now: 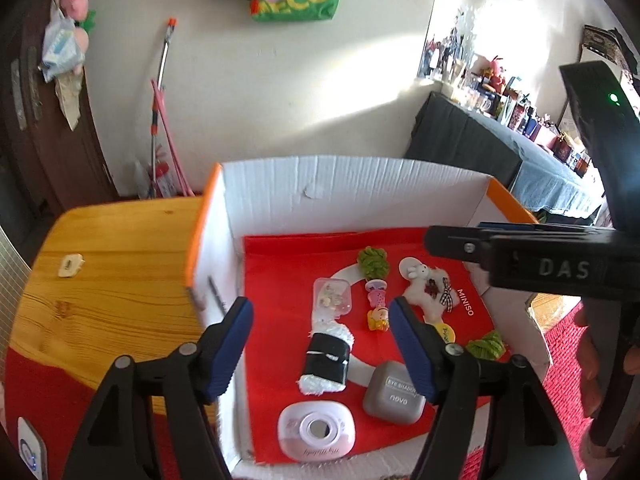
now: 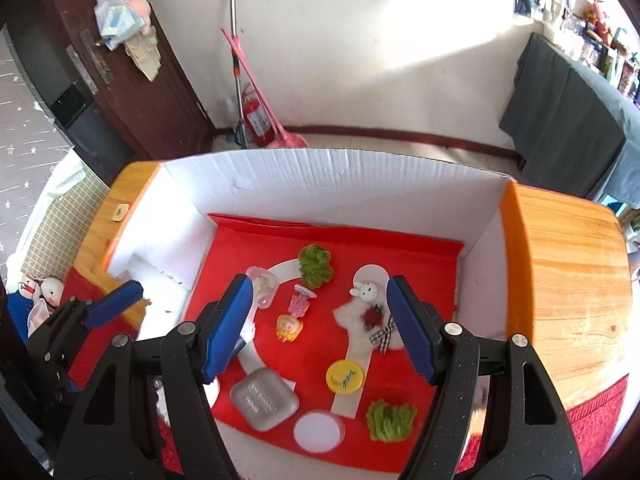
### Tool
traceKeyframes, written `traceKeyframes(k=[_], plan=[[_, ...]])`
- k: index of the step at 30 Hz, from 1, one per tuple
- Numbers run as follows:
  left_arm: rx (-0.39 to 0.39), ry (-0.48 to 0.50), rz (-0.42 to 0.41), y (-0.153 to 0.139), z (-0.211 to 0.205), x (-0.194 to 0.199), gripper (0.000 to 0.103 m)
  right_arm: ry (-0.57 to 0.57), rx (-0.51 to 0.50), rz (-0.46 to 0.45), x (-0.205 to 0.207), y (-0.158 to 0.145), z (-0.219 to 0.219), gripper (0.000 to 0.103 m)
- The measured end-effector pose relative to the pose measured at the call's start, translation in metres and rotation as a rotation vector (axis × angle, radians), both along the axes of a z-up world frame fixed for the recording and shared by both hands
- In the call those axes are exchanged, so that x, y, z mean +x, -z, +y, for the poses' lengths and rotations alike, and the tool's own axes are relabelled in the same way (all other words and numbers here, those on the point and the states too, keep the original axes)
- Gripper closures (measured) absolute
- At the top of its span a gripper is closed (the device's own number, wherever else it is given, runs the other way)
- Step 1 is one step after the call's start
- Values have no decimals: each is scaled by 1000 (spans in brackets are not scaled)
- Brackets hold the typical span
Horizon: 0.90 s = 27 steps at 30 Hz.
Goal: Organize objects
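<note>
Both the left gripper (image 1: 320,344) and right gripper (image 2: 320,328) were spread wide, holding nothing, above the box (image 2: 320,176); next came picking another small thing.

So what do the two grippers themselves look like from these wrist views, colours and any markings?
Both look the same: the left gripper and the right gripper each have black, angular plastic arms joined by silver rivets, ending in two fingers faced with ribbed blue pads. Seen from the left wrist view, the right gripper's black body bears raised letters "DAS" and a green indicator light. No cables or sleeves are visible.

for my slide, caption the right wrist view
Open right gripper above a white box of trinkets on a red liner.
</note>
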<state>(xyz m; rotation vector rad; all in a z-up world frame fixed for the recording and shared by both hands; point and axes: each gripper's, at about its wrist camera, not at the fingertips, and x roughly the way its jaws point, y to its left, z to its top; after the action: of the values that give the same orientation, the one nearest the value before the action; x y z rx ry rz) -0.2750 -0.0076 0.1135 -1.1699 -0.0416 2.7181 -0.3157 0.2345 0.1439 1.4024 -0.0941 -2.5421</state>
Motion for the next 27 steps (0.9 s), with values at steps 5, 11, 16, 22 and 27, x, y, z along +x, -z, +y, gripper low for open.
traceKeyframes(k=[5,11,16,22,27], plan=[[-37,-26,91,-10,-2,25,21,-6,-16,71,35,-10,6,34],[-48,-35,160,-15,-2,48,14,8,29,175,77,-9,11,31],[-32,-38,187,-13,-1,60,8,35,28,227,105,-7,20,31],[-4,-58,201,1,1,68,4,60,87,307,129,7,20,24],[-17,-66,216,13,7,71,3,77,114,339,137,27,18,24]])
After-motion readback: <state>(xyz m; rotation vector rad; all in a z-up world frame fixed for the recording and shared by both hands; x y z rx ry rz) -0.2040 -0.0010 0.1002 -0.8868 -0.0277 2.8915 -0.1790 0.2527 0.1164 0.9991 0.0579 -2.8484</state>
